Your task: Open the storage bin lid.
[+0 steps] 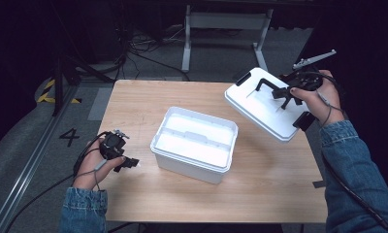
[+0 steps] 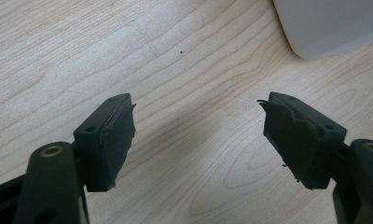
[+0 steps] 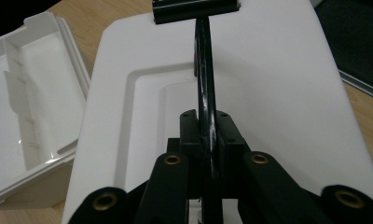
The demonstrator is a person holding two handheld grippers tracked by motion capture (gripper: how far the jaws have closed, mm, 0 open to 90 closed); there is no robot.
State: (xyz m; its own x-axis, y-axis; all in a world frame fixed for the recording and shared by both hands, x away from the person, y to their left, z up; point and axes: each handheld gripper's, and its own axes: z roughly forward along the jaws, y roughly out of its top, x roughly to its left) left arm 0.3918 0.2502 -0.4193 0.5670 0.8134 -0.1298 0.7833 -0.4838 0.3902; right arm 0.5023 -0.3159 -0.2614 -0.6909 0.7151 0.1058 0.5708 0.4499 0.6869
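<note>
An open white plastic box (image 1: 194, 143) stands in the middle of the wooden table (image 1: 138, 104); its inside (image 3: 24, 107) is bare, with a ridge along one wall. The box's white lid (image 1: 265, 107) hangs tilted above the table's right side. My right gripper (image 1: 286, 94) is shut on the lid's black carrying handle (image 3: 205, 93), which runs up between the jaws to a black latch (image 3: 196, 9). My left gripper (image 1: 129, 162) rests near the table's left edge, left of the box. Its jaws stand wide open (image 2: 196, 140) over bare wood.
A corner of the white box (image 2: 324, 25) lies just beyond the left gripper. Behind the table stand a metal frame (image 1: 226, 29) and loose cables (image 1: 134, 48) on the floor. Yellow-black tape (image 1: 49, 92) marks the floor at the left.
</note>
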